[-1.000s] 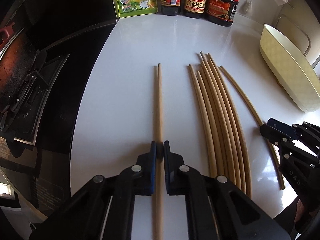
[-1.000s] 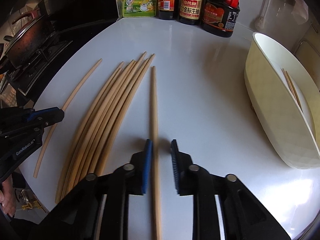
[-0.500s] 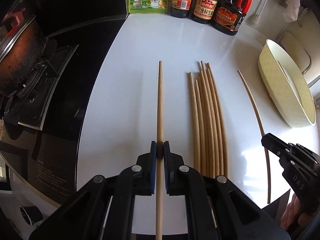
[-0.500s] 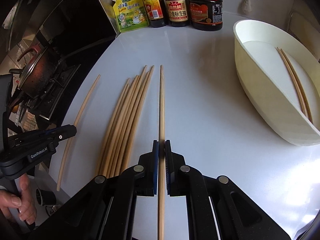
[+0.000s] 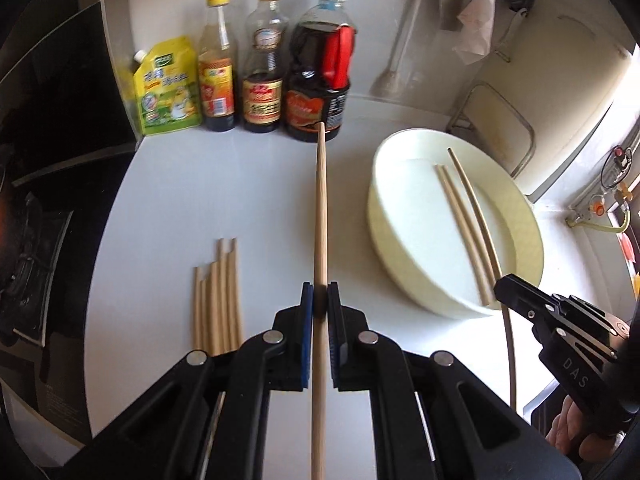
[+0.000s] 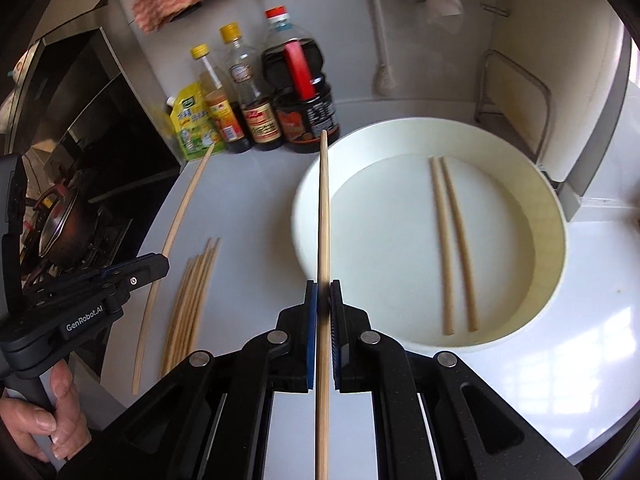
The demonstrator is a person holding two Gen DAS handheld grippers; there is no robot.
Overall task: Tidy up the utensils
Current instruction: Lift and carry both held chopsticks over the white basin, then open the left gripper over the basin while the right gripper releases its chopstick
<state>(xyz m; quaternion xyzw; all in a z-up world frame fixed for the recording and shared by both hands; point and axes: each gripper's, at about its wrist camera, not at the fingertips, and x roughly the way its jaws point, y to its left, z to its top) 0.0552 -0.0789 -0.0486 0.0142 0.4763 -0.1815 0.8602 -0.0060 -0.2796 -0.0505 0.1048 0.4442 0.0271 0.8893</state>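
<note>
My left gripper is shut on a wooden chopstick, held in the air and pointing toward the bottles. My right gripper is shut on another chopstick, whose tip hangs over the left rim of the cream oval tray. Two chopsticks lie side by side in the tray. Several more chopsticks lie bundled on the white counter, left of the tray. In the left wrist view the right gripper holds its chopstick over the tray; the bundle lies left.
Three sauce bottles and a yellow-green seasoning pouch stand at the back of the counter. A stove with a pan is to the left. A metal rack stands behind the tray. A hand grips the left tool.
Both grippers have lifted their chopsticks off the counter and swung right toward the tray. One second ago the right gripper was open around its chopstick; it has since shut.
</note>
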